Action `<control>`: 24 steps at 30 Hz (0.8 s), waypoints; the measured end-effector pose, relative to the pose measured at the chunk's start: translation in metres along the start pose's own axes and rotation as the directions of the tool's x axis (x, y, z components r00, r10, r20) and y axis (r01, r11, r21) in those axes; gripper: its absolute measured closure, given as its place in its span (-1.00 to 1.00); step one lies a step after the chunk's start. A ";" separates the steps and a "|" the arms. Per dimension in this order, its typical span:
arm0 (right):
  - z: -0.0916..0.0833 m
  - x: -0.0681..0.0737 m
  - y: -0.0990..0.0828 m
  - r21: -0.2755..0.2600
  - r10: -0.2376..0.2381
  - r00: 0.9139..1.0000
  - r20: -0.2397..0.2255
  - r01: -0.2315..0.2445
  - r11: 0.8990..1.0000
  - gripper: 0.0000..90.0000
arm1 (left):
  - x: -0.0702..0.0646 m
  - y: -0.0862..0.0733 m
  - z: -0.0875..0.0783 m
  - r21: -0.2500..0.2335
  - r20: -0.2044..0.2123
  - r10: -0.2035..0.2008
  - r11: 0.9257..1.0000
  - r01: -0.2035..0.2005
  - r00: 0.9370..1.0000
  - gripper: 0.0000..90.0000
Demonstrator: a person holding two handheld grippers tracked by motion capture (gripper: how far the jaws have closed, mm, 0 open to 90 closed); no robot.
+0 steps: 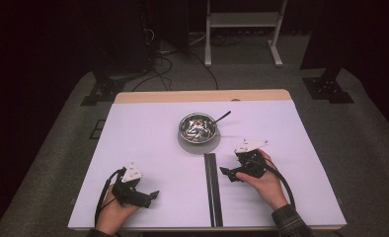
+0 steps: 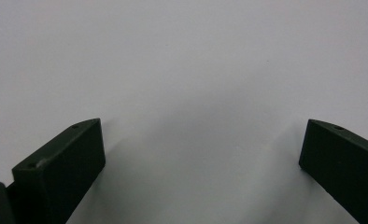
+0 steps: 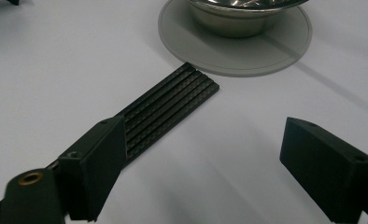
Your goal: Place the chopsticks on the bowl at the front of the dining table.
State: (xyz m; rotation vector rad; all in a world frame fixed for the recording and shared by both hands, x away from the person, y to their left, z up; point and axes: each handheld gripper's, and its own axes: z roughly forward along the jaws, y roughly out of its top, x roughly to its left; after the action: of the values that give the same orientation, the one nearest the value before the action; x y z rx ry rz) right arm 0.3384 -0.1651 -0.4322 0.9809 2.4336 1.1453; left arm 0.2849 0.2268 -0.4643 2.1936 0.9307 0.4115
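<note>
A shiny metal bowl stands on a round grey mat at the table's far middle, with a dark utensil handle sticking out of it to the right. A black ribbed strip runs from the mat toward the front edge. My left gripper rests at the front left, jaws wide apart over bare white tabletop. My right gripper is just right of the strip, open and empty. In the right gripper view the strip, the mat and the bowl lie ahead of the open right gripper.
The white tabletop has a wooden strip along its far edge. Beyond it are dark stand bases, floor cables and a white frame. Broad bare surface lies on both sides of the bowl.
</note>
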 end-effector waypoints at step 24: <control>0.031 0.005 -0.001 0.065 -0.016 1.000 -0.026 0.018 0.998 -0.71 | 0.000 0.000 0.000 -0.001 0.001 0.000 1.000 0.000 1.000 -1.00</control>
State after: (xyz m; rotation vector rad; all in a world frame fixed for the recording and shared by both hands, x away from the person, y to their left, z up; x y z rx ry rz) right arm 0.3502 -0.1447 -0.4526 0.9686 2.5089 1.0859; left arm 0.2849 0.2268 -0.4644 2.1929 0.9302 0.4111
